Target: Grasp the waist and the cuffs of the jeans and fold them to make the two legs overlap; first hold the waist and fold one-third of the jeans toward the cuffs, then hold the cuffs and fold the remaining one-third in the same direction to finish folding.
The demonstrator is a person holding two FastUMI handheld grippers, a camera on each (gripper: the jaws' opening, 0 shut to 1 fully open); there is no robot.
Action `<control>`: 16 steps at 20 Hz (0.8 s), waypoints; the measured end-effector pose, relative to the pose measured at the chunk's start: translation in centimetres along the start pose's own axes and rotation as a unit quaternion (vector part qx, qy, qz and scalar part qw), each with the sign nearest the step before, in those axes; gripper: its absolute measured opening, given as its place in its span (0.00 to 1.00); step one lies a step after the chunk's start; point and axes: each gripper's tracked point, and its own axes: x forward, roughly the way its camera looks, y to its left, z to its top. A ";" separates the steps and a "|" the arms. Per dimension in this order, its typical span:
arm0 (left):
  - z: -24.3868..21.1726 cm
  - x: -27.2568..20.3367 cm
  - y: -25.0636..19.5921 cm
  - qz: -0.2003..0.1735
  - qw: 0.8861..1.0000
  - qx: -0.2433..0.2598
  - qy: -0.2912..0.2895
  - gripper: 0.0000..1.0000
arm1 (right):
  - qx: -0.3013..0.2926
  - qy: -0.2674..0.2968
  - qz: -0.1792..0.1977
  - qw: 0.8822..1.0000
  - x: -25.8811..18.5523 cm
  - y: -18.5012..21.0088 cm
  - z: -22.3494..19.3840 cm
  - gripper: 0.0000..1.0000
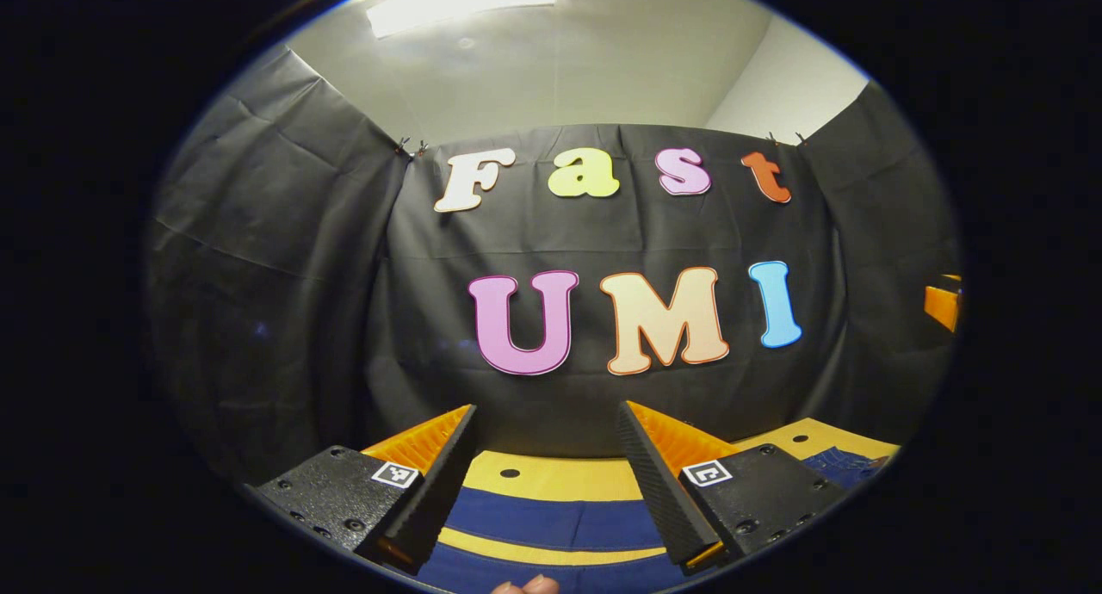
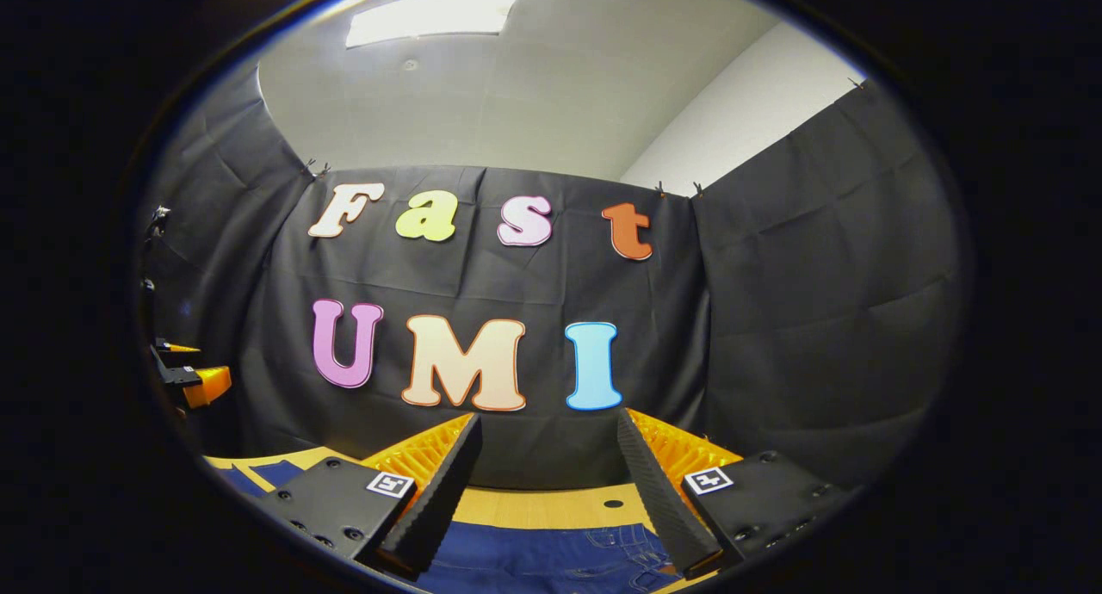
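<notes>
Left gripper point(image 1: 544, 482): black screwed finger mounts, each with a square coded tag. Ribbed wedge fingers point(image 1: 654, 482). Right gripper point(image 2: 547, 491) matches.

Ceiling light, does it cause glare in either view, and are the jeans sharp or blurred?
Left gripper view: the ceiling light is blown out white, and the fisheye bends the wall. Right gripper view: the same light panel is bright but keeps its edges; the jeans between the open fingers are sharp enough to show stitching, though dim.

The blue denim jeans point(image 2: 551, 559) are cut off by the lower edge, their waist partly hidden behind the right gripper's point(image 2: 548, 491) fingers.
</notes>
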 end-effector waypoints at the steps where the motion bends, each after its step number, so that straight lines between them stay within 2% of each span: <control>1: -0.1 -0.4 0.3 0.001 1.000 0.000 0.002 0.94 | 0.000 -0.001 0.000 1.000 0.0 0.1 0.0 0.98; 6: -0.9 -0.8 0.8 0.001 1.000 0.011 0.012 0.94 | 0.001 -0.004 0.005 1.000 -0.4 0.5 -0.1 0.99; 10: -4.0 -1.5 1.1 -0.026 0.997 0.064 0.041 0.95 | 0.001 0.012 0.009 1.000 -0.5 0.6 -1.4 0.99; 11: -5.1 -1.8 1.3 -0.035 0.994 0.087 0.051 0.95 | -0.002 0.014 0.008 1.000 -0.6 0.5 -1.7 0.96; 12: -6.3 -2.2 1.6 -0.047 0.991 0.111 0.063 1.00 | -0.004 0.017 0.006 1.000 -0.7 0.5 -2.2 0.98; 13: -7.4 -2.6 1.8 -0.060 0.986 0.136 0.074 1.00 | -0.006 0.020 0.005 1.000 -0.9 0.5 -2.5 0.96; 14: -8.8 -3.1 1.8 -0.073 0.981 0.160 0.085 0.95 | -0.006 0.022 0.006 1.000 -1.0 0.6 -2.9 0.98; 16: -12.6 -4.4 2.4 -0.103 0.963 0.215 0.128 0.95 | -0.010 0.028 0.006 1.000 -1.0 0.6 -3.9 0.98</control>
